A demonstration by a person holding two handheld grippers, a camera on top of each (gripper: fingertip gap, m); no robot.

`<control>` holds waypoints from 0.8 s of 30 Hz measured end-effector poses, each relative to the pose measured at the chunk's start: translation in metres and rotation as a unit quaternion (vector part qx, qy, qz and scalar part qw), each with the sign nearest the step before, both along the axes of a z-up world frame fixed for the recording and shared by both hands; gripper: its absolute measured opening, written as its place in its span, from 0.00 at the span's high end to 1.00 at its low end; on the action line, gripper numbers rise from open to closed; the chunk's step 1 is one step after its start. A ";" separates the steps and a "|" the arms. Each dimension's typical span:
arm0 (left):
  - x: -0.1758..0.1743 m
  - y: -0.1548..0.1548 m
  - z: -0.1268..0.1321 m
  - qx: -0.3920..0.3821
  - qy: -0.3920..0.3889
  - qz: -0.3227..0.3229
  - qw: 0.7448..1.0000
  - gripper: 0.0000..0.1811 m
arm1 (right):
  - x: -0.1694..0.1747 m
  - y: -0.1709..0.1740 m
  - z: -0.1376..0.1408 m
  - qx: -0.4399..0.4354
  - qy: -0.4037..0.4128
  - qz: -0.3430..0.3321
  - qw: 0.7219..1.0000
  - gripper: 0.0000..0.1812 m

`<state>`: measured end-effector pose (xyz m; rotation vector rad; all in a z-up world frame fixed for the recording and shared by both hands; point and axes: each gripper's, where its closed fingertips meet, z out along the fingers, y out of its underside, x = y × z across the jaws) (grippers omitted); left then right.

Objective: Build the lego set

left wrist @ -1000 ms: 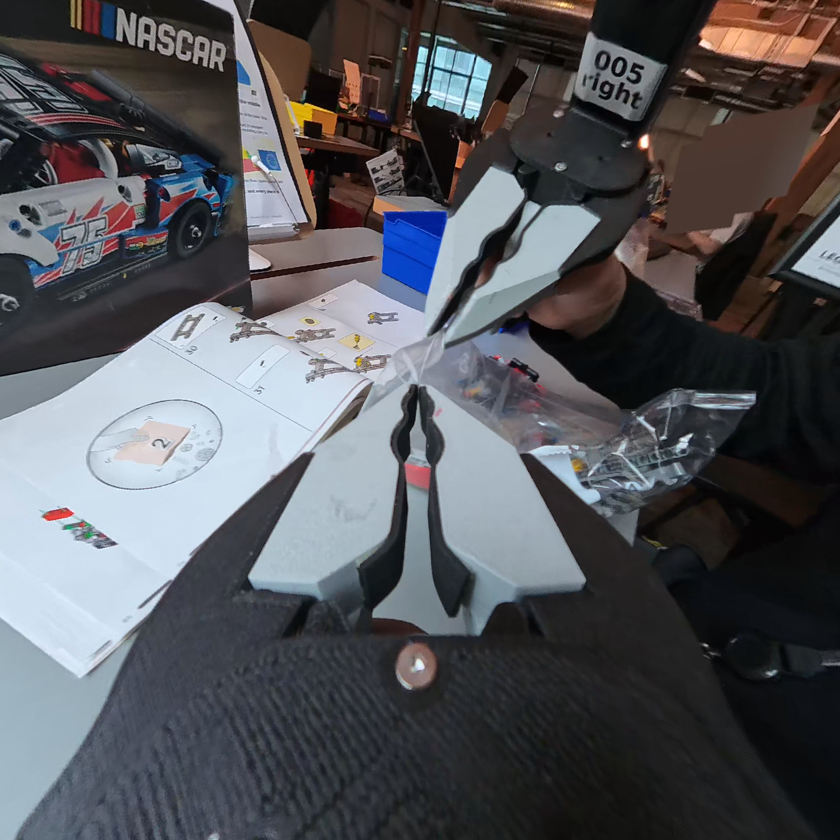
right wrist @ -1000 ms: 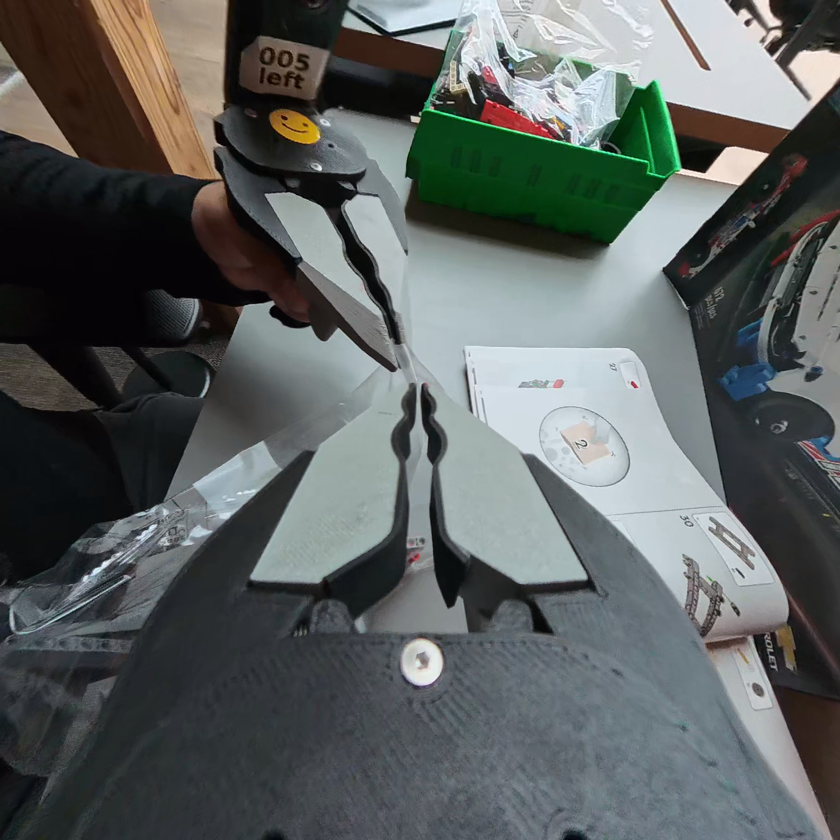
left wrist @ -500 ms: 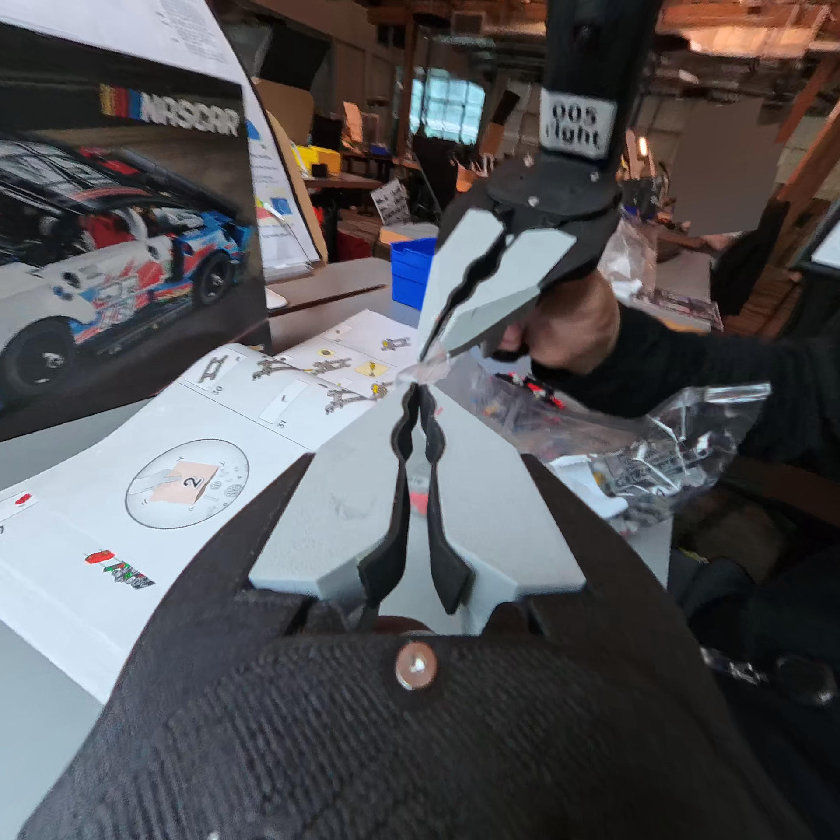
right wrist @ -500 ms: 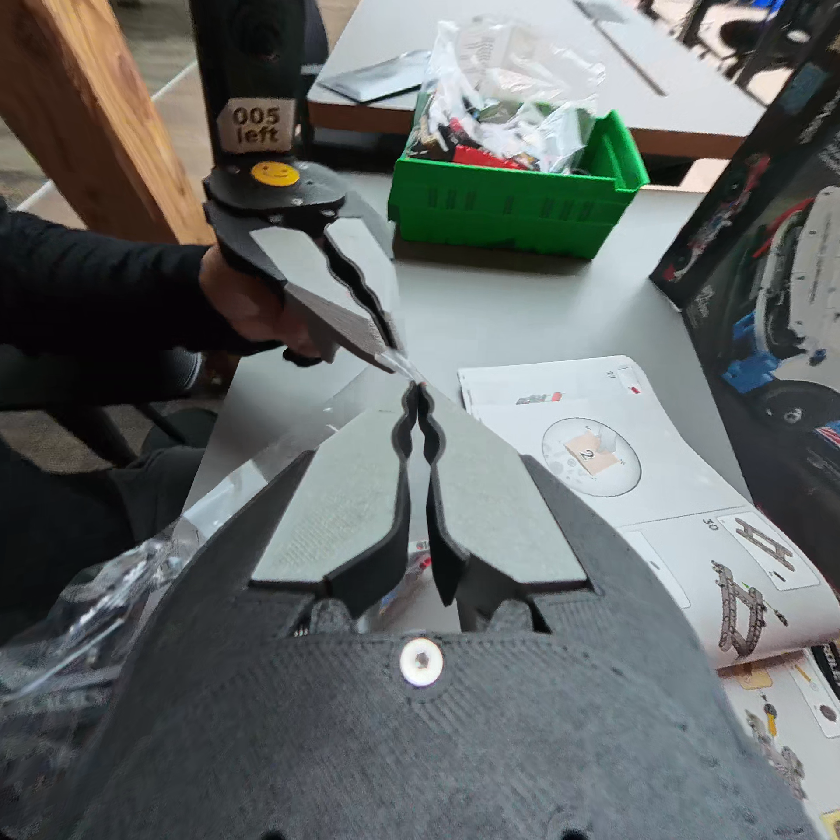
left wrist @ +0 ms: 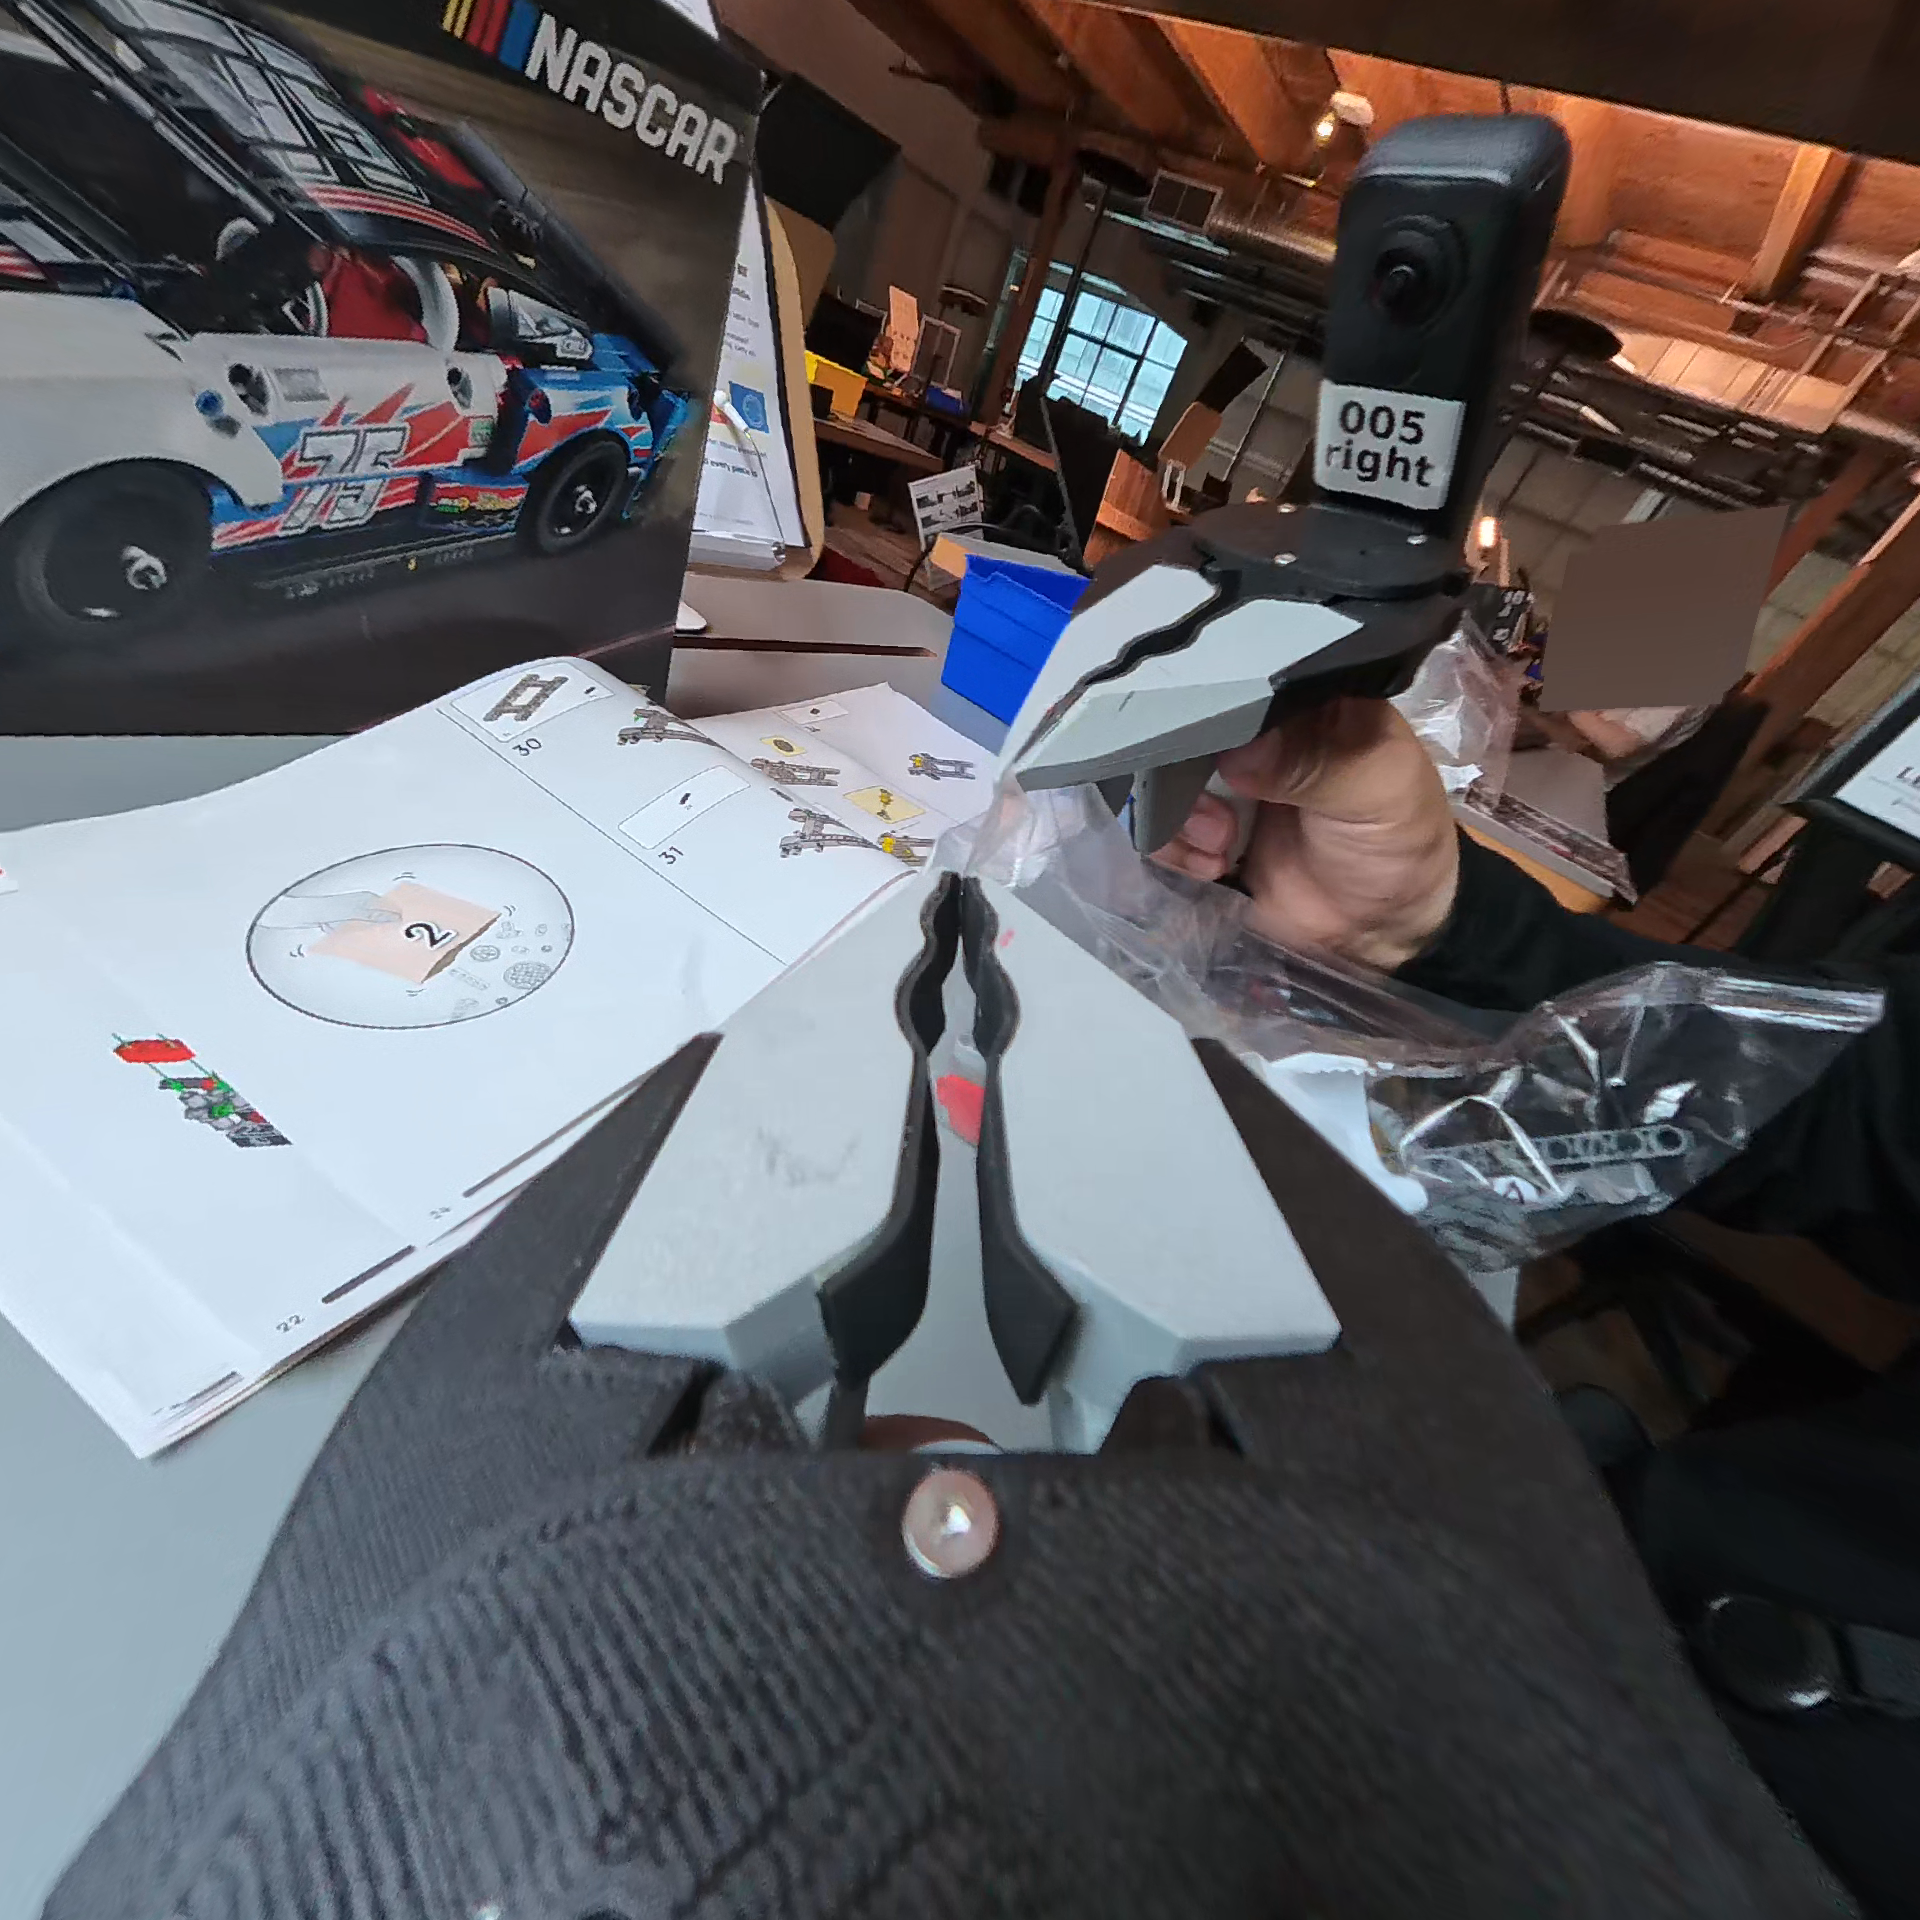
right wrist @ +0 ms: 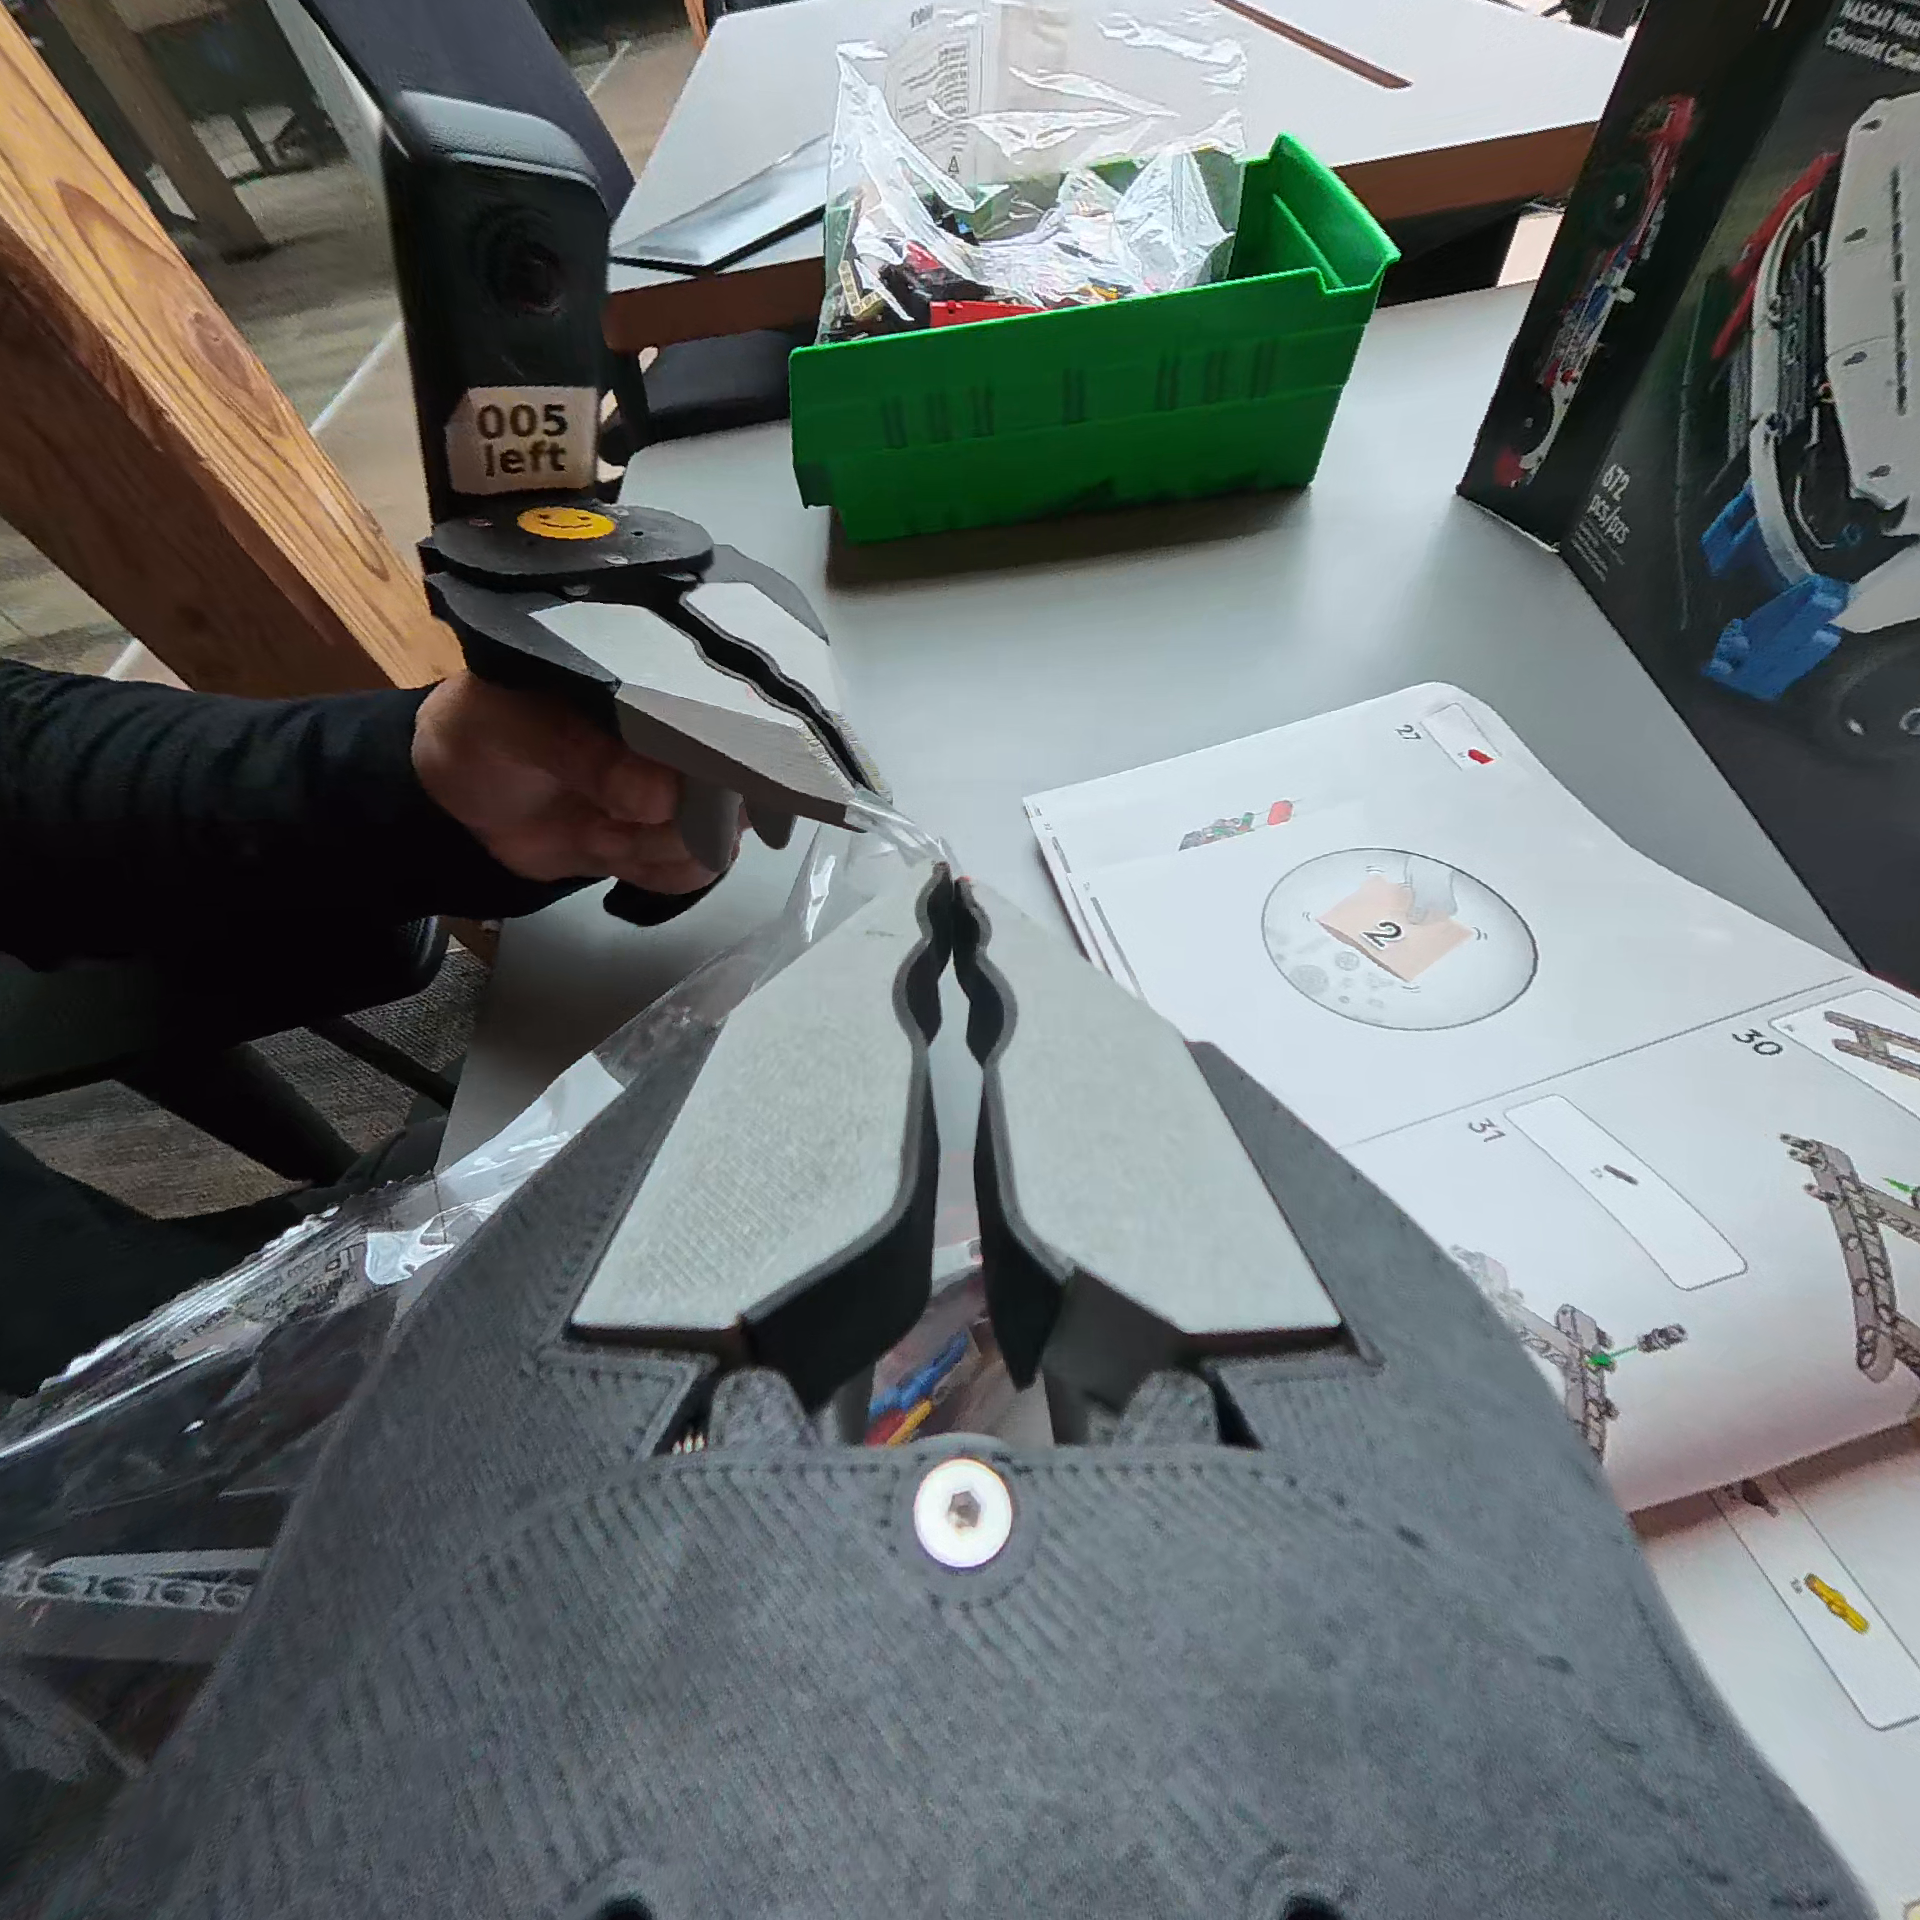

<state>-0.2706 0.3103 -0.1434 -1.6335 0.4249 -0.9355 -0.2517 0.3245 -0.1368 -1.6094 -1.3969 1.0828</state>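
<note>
A clear plastic bag of lego parts (left wrist: 1538,1091) hangs off the near table edge, also in the right wrist view (right wrist: 312,1330). My left gripper (left wrist: 958,883) is shut on the bag's top corner. My right gripper (right wrist: 948,878) is shut on the same corner, tip to tip with the left. The right gripper shows in the left wrist view (left wrist: 1023,774), and the left gripper in the right wrist view (right wrist: 868,805). The strip of film between the tips is pulled taut. The open instruction booklet (left wrist: 416,935) lies on the grey table (right wrist: 1091,644).
The set's box (left wrist: 312,343) stands behind the booklet, also at the right (right wrist: 1745,343). A green bin (right wrist: 1081,426) with another bag of parts sits at the table's far side. A blue bin (left wrist: 1003,634) stands beyond. A wooden post (right wrist: 156,416) is at the left. Both grippers' tips are close together, under 4 cm apart.
Both grippers stay shut on the bag corner. They have tilted flatter and drawn slightly apart, stretching the film between their tips. The bag still hangs below.
</note>
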 end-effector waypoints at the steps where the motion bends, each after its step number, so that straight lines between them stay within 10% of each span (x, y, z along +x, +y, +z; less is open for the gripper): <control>1: 0.000 -0.001 0.000 -0.007 -0.009 -0.007 1.000 1.00 | 0.000 -0.002 0.000 -0.009 0.002 0.010 1.000 1.00; 6: 0.008 -0.011 0.025 -0.001 -0.074 -0.070 0.995 1.00 | 0.011 -0.036 0.027 -0.043 0.022 0.110 0.993 0.98; 15: 0.019 -0.004 0.046 0.010 -0.056 -0.153 0.987 1.00 | 0.032 -0.007 0.038 -0.037 0.003 0.091 0.995 0.68; 20: 0.029 0.006 0.051 -0.030 -0.034 -0.189 0.981 1.00 | 0.032 0.002 0.044 -0.133 -0.016 0.157 0.978 0.73; 24: 0.028 0.012 0.048 -0.035 -0.007 -0.161 0.986 1.00 | 0.038 0.001 0.057 -0.015 0.006 0.086 0.996 0.75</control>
